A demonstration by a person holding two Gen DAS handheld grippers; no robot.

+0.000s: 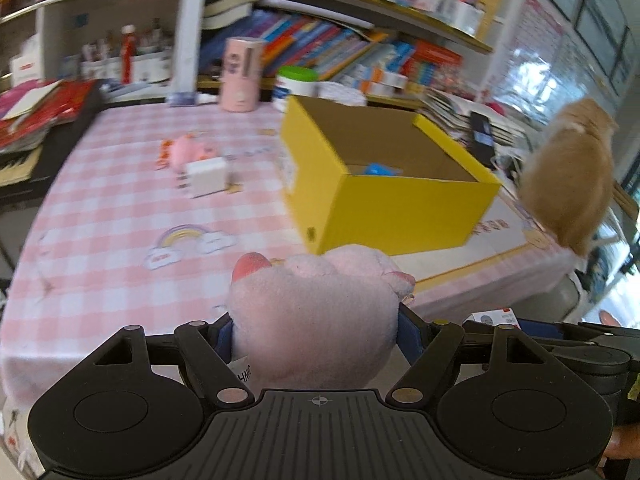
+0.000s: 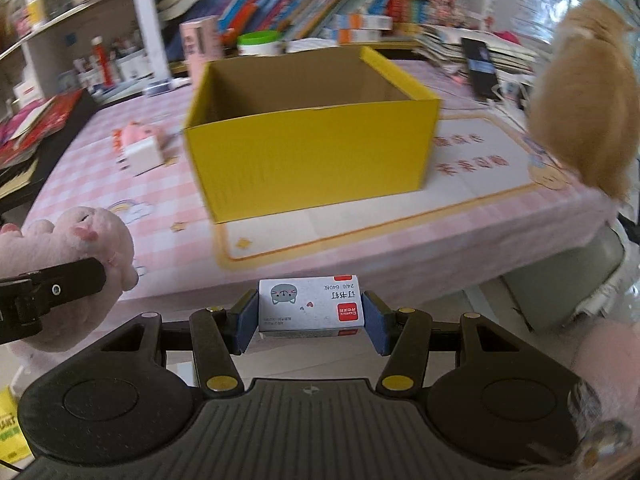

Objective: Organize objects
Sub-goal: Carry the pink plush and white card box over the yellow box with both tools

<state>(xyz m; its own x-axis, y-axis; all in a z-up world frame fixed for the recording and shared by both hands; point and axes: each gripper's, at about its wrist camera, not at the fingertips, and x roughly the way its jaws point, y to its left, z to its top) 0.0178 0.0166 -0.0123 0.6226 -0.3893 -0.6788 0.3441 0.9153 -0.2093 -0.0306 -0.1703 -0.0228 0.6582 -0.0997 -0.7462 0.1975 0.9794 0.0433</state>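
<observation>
Crowded bookshelves (image 1: 320, 40) are seen behind a table (image 1: 100, 208) covered in pink checked cloth.

Far left on the cloth: a small pink toy (image 1: 186, 150) and a white block-shaped item (image 1: 206, 178), touching or nearly so; both are not yet put away. A pink cylinder (image 1: 240, 74) is stood at the back edge.

Centre: a yellow box (image 2: 308, 152) is set open on a cream mat (image 2: 460, 184). Something blue (image 1: 378, 169) is glimpsed on its floor in the left wrist view, so a start on the sorting is judged made; the rest of the interior is hidden.

Right: an orange cat (image 2: 588, 100) is seen at the table's corner, close to the box.

Progress, as a judgement: early to middle. One item is boxed, two are carried, at least two are left on the cloth.

Left claw (image 1: 316, 330): closed on a pink plush toy (image 1: 316, 312), squeezed between the blue pads, held off the near edge of the table, short of the box.

Right claw (image 2: 311, 316): clamped on a small staple box (image 2: 311, 307) by its short ends, held level, also short of the table's near edge, facing the yellow box.

Both claws are angled downward toward the table, side by side, left beside right.
</observation>
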